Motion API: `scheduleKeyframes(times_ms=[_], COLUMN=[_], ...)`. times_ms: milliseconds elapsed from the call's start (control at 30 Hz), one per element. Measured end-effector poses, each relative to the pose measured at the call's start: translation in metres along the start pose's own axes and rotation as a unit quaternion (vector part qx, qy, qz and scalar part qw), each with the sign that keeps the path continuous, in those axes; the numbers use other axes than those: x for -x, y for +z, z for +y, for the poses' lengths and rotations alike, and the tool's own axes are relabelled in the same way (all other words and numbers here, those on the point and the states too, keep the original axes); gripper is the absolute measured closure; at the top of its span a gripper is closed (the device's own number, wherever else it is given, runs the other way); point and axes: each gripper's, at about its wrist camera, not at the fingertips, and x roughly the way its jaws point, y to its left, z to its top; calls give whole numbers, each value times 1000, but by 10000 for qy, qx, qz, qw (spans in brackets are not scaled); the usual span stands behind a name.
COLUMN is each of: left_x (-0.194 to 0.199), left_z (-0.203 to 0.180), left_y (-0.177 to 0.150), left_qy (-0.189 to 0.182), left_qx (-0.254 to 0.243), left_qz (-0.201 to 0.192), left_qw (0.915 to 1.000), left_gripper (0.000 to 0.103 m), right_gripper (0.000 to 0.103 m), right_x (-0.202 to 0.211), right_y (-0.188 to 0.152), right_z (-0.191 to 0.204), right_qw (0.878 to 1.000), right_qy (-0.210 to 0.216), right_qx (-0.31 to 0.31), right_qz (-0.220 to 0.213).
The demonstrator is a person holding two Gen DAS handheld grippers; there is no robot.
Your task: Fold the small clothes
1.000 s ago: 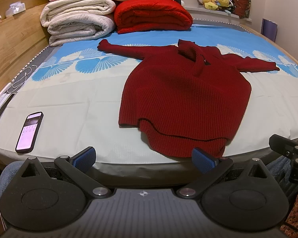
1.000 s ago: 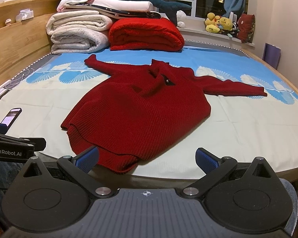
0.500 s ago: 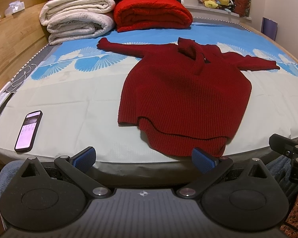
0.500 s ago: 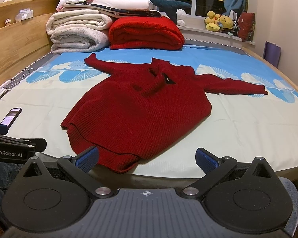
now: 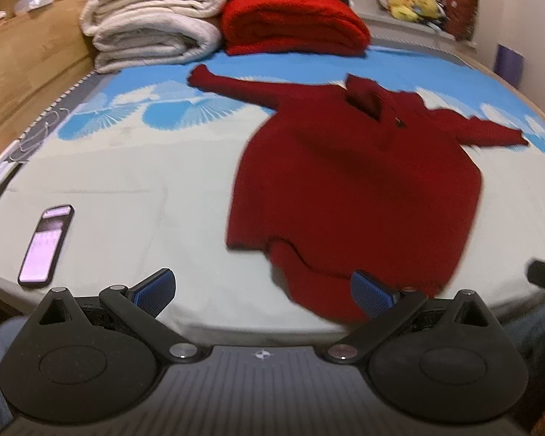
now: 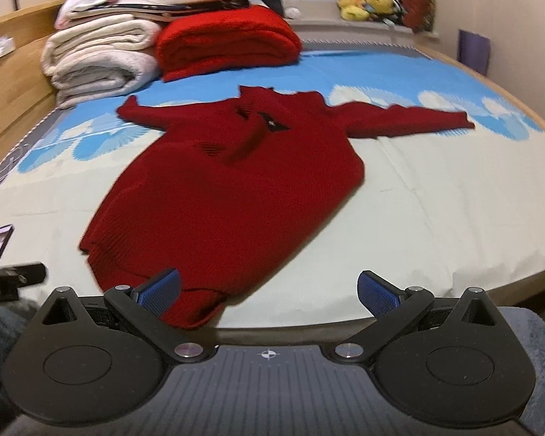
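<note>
A red knitted sweater [image 5: 352,181] is spread flat on the bed [image 5: 127,181], with both sleeves stretched out to the sides and the collar pointing toward the far end. Its hem lies at the near edge of the mattress, where part of the lower front is doubled up into an uneven fold. In the right wrist view the same sweater [image 6: 229,196] is seen running diagonally, the hem toward the lower left.

The left gripper [image 5: 263,289] is held wide apart, nothing being gripped between its blue pads [image 5: 156,287]. It is positioned just short of the bed edge, its right pad seen in front of the sweater's hem; contact with the cloth cannot be told because of blur. The right gripper [image 6: 269,290] is likewise spread wide and holds nothing, its left pad seen against the hem corner and its right pad over bare sheet.

A phone [image 5: 47,245] with a lit screen is laid on the pale sheet, well to the left of the sweater. At the far end of the bed, folded white blankets [image 5: 152,32] are stacked beside a folded red blanket [image 5: 294,23]. Yellow plush toys [image 6: 363,0] are seen on the windowsill beyond.
</note>
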Motion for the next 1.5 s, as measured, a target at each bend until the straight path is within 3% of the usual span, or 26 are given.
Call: scheduleKeyframes(times_ms=[433,667,867,1167,1233,1300,1333,1367,1400,1467,1500], left_x=[-108,-205,-290,-406,-425,-436,-437,-436,-438,-438,-436], left_z=[19,33,43,11,1,-7,-12,-17,-22,-21,-18], left_y=[103,172,231,302,309,313,315,316,318,319,318], left_qy=[402,76,-318,-977,-983,-1036,-831,-540,-293,-219,-162], left_qx=[215,578,1173,1264,1418,1553,1557,1498,1365,1325,1314], left_qz=[-52,147,372,737,785,784,717,613,608,619,577], left_qw=[9989,9982,9919,9844,9819,9793,9817,9853,9883,9890,9895], left_gripper=[0,0,0,1,8,40,49,80,86,88,88], right_gripper=[1,1,1,1,1,1,1,1,2,21,44], right_x=[-91,-171,-237,-296,-308,-323,-330,-338,-346,-356,-356], right_y=[45,89,136,176,180,182,183,184,185,185,186], right_z=[-27,-41,-61,-86,-91,-97,-98,-100,-101,-101,-97], right_qw=[9983,9971,9930,9934,9922,9904,9897,9892,9894,9907,9925], right_qy=[-454,-538,-373,-658,-755,-922,-990,-1029,-1003,-807,-755], right_qx=[-293,-460,-1019,-898,-921,-944,-927,-908,-892,-908,-853], right_qz=[204,287,467,283,360,424,465,506,554,610,451])
